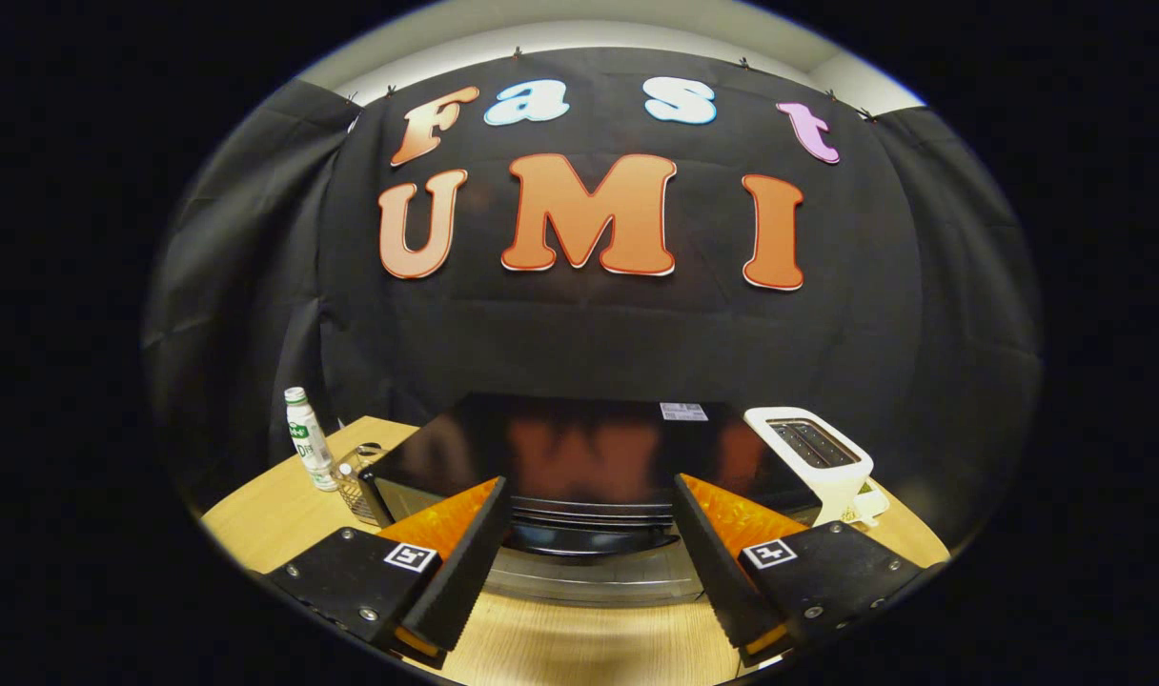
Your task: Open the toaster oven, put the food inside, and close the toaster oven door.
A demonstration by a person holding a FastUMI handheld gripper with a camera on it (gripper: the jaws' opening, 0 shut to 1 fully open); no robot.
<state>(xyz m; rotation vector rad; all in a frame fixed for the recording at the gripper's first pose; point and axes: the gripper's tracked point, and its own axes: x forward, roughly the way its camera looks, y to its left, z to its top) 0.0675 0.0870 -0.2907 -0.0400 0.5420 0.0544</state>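
Light is even and fairly bright, coming from overhead; a pale strip of ceiling above the cloth wall is the brightest area. The cloth soaks up light and reads dark and flat, folds only faintly visible. The glossy oven top acts as a mirror, with blurred orange reflections across it. The worktop is warmly lit, with soft, short shadows under the oven front. Strong fisheye distortion: straight edges bow, worktop curves up at both sides. Focus is sharp at centre, softer toward the rim. The hand-held gripper, fingers apart, is close and crisp. The toaster is slightly overexposed; the bottle looks clean.
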